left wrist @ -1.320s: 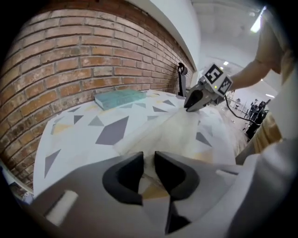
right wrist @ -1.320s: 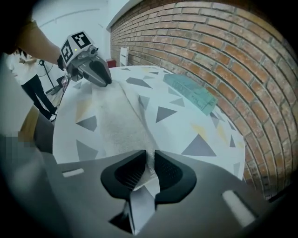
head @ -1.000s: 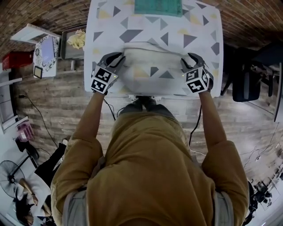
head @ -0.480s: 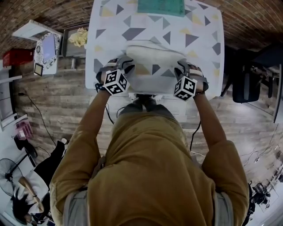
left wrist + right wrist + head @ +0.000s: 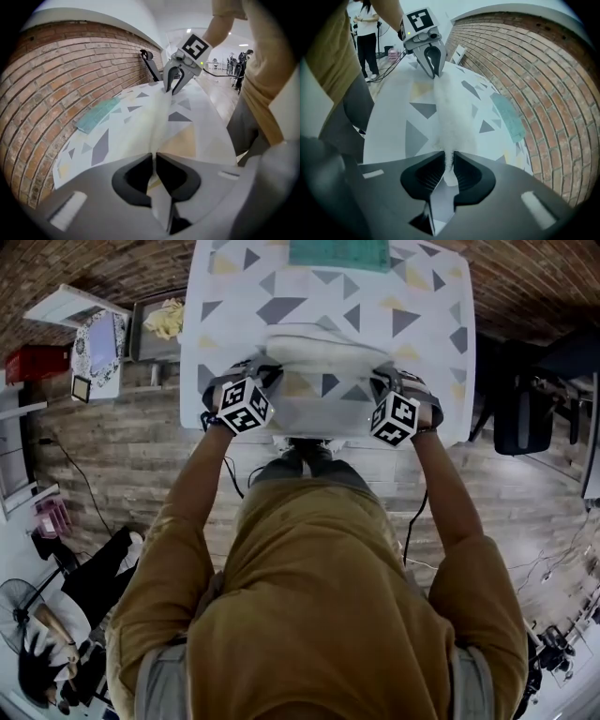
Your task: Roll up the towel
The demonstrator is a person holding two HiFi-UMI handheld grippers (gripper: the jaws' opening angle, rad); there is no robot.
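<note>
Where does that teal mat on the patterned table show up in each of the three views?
Head view: the teal mat sits at the top edge, centre, partly cut off.
Left gripper view: the mat lies left of centre, close to the brick wall.
Right gripper view: the mat lies right of centre, close to that wall.
Shared landmark: the brick wall, just beyond the mat in every view.

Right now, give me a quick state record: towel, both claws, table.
towel: white towel, lying on the table, one edge stretched between the two claws
left claw: left claw shut on the towel's end
right claw: right claw has just been closing its jaws, now pinching the towel's other end
table: table with a triangle-patterned top
other: green mat at the far end, apart from the towel
</note>
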